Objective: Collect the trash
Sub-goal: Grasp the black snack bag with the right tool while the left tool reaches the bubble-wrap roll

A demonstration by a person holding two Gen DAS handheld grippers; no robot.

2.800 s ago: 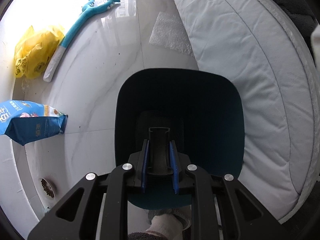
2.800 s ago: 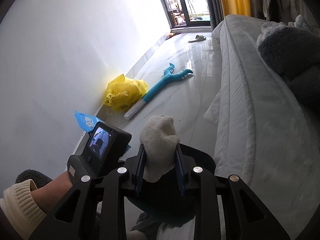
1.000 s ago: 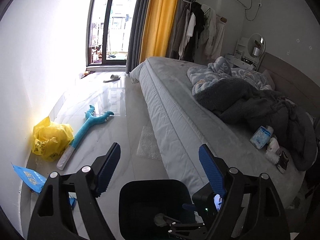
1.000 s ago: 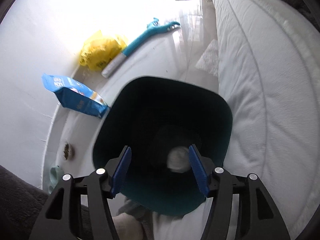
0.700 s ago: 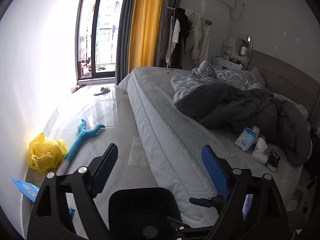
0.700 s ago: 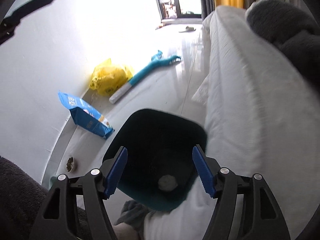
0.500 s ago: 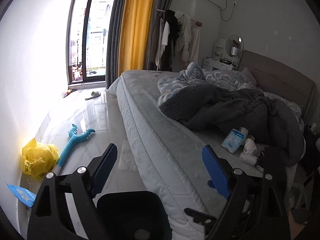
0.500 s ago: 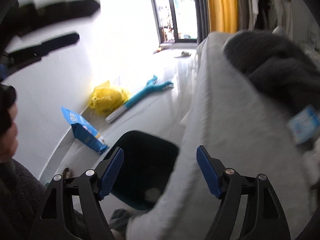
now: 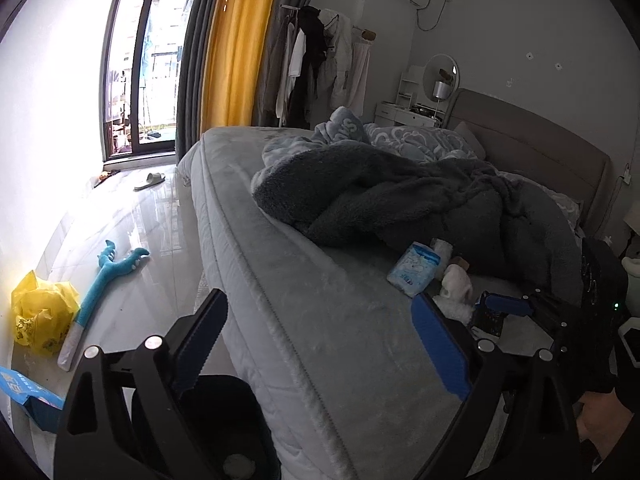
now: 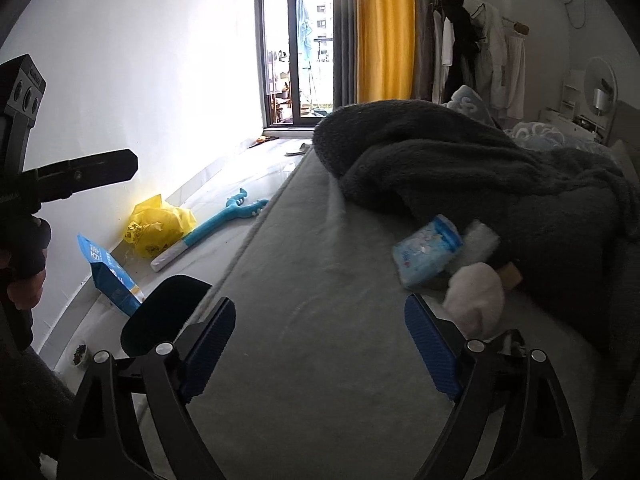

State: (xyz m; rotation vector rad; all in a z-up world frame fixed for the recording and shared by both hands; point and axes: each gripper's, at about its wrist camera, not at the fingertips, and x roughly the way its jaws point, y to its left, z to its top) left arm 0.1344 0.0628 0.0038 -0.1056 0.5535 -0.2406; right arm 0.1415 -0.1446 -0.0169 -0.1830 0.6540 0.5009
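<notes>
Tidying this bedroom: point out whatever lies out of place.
On the bed, white wads and a blue tissue pack lie loose by the blanket. On the floor: a yellow bag, blue pouch and teal toy.
</notes>
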